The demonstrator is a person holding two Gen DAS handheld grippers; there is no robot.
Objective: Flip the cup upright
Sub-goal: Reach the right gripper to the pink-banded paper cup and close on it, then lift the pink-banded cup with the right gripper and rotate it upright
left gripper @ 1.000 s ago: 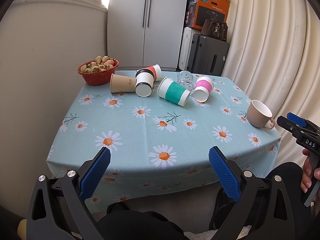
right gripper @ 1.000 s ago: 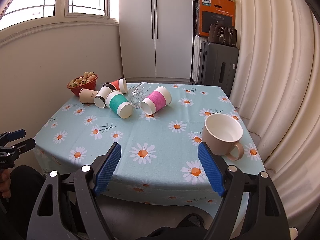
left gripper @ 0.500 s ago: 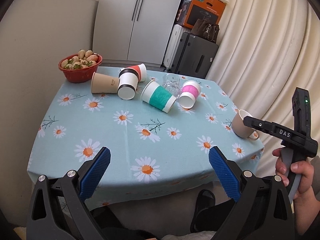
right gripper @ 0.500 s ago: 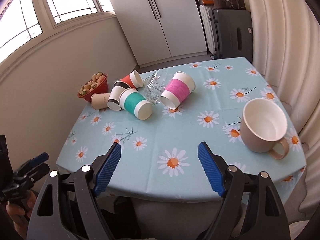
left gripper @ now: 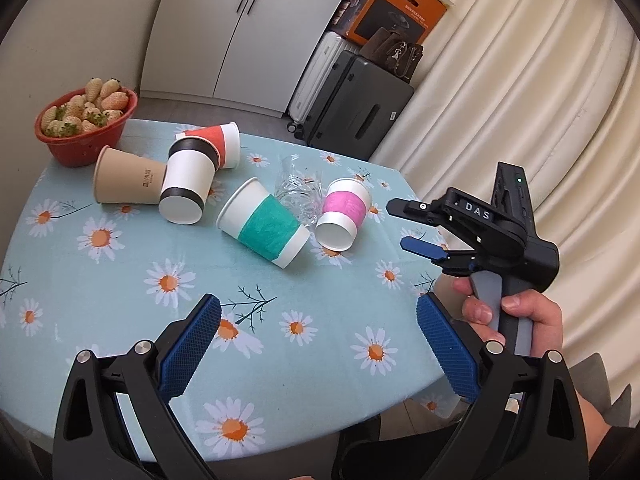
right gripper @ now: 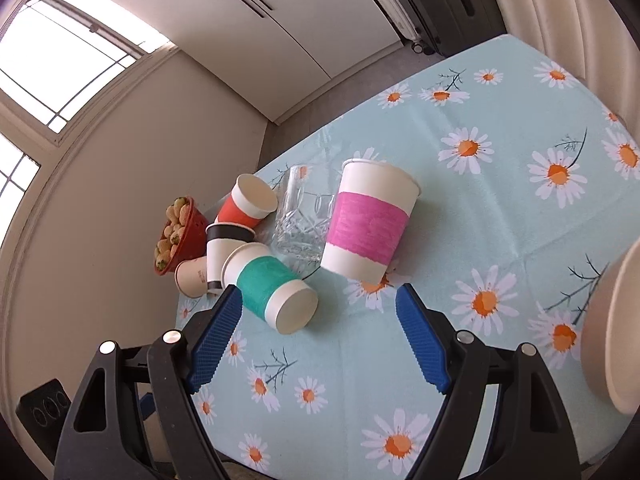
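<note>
Both of my tongs are spread wide and hold nothing: from the left wrist, my left gripper (left gripper: 318, 340) hangs over the near daisy tablecloth (left gripper: 120, 280) with the paper cups well ahead, all on their sides, the teal-banded cup (left gripper: 266, 227), the pink-banded cup (left gripper: 344, 214), the brown cup (left gripper: 128, 181) with small print I cannot read, while my right gripper (left gripper: 404, 226) beside them shows "DAS" and the orange box (left gripper: 394, 10) behind reads "PHILIPS". From the right wrist, my right gripper (right gripper: 320, 330) is tilted toward the teal-banded cup (right gripper: 272, 286), near my blue pads (right gripper: 218, 330), the pink-banded cup (right gripper: 370, 226) just beyond by a toppled glass (right gripper: 298, 220). I judge the flipping barely begun, nothing gripped yet.
</note>
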